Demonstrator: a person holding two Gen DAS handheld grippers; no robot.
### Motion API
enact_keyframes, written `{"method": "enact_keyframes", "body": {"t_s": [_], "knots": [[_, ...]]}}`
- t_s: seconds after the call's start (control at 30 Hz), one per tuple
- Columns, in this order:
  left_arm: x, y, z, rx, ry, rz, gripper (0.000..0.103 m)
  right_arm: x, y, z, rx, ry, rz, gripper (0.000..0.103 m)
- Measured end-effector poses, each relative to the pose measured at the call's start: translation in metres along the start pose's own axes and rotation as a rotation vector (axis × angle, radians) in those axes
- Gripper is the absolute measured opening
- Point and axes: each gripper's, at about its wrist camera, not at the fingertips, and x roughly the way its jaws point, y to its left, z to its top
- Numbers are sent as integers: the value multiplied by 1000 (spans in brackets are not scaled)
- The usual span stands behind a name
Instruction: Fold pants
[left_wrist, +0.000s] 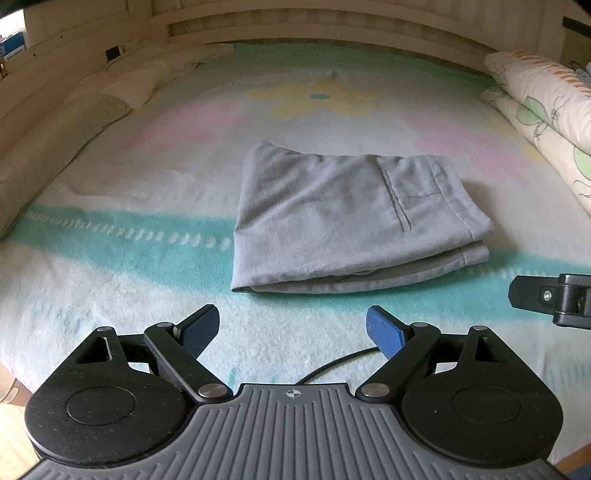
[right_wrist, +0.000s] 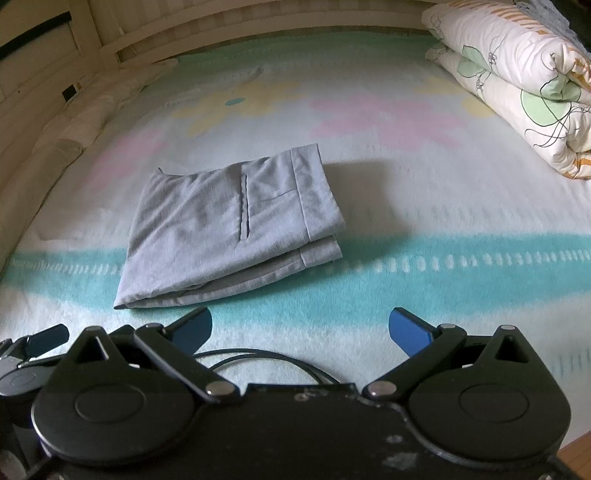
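Note:
Grey pants (left_wrist: 343, 218) lie folded into a compact stack of layers on the pastel blanket (left_wrist: 147, 280), pocket seam facing up. The same pants (right_wrist: 229, 232) sit left of centre in the right wrist view. My left gripper (left_wrist: 291, 328) hovers just in front of the pants' near edge, open, nothing between its blue pads. My right gripper (right_wrist: 299, 328) is open too and empty, off to the right of the pants' near corner. One finger of the right gripper (left_wrist: 554, 295) shows at the right edge of the left wrist view.
A rolled floral quilt (right_wrist: 524, 77) lies at the bed's far right. Cream pillows (left_wrist: 110, 92) line the left side beside the wooden headboard (left_wrist: 332, 29). A black cable (right_wrist: 266, 358) loops on the blanket just in front of the grippers.

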Motion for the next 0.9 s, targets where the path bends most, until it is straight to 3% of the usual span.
{"method": "enact_keyframes", "body": {"t_s": [0.9], "knots": [[2, -2, -4, 6, 5, 3, 87, 2, -1, -1, -4, 9, 0, 103]]}}
